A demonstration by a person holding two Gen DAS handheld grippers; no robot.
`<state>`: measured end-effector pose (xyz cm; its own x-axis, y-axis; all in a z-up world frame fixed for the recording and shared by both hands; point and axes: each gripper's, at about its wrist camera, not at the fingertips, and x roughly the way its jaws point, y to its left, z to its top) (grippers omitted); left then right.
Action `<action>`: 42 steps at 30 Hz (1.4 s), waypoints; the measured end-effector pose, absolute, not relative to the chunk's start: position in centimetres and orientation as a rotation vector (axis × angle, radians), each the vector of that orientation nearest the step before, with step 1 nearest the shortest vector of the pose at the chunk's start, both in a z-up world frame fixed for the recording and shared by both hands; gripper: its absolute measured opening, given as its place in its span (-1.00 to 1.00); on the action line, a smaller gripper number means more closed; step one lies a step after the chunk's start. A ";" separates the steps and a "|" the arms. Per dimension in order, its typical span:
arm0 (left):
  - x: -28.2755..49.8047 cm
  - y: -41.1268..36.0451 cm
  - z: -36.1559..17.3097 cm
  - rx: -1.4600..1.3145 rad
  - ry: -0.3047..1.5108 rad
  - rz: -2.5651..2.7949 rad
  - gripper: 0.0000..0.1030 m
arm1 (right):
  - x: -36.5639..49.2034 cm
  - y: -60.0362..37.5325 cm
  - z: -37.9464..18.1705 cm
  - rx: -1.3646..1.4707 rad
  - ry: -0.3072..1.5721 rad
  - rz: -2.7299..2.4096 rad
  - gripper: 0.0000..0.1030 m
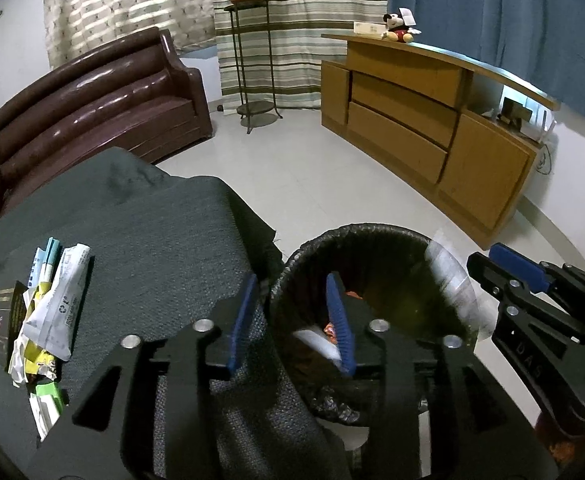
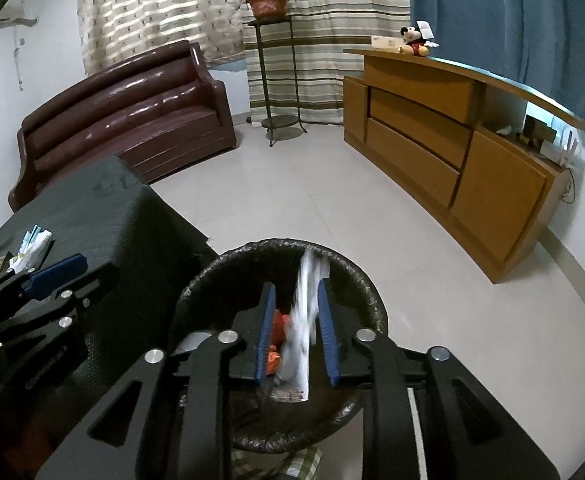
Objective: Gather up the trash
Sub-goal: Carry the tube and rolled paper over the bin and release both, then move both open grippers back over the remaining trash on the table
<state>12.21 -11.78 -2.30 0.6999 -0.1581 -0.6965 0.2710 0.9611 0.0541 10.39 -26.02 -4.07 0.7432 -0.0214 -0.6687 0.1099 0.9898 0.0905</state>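
Above the round black-lined waste bin, the right gripper stands with its blue-padded jaws parted. A blurred white paper wrapper lies between the pads, its long axis running roughly parallel to the fingers. Whether the right-hand pad touches it cannot be told; the left-hand pad stands clear, so the wrapper appears released over the bin mouth. Orange scraps already lie inside.

The left gripper is likewise parted and holds nothing; one finger is over the bin rim, the other over the dark grey cloth-covered table. The remaining heap of crumpled paper packets and wrappers lies on that table, well to the left of both grippers. By judgement, the left gripper is nearer; the elongated packets run roughly along its fingers.
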 end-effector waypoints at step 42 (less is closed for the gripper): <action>6.1 -1.6 0.3 0.081 0.738 -0.092 0.19 | 8.0 -19.5 -2.0 0.040 0.713 0.036 -0.04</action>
<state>6.11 -1.63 0.34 0.7361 -0.0552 -0.6746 0.1122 0.9928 0.0411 7.95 -19.46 -1.99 0.7558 0.0464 -0.6532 -0.0190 0.9986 0.0489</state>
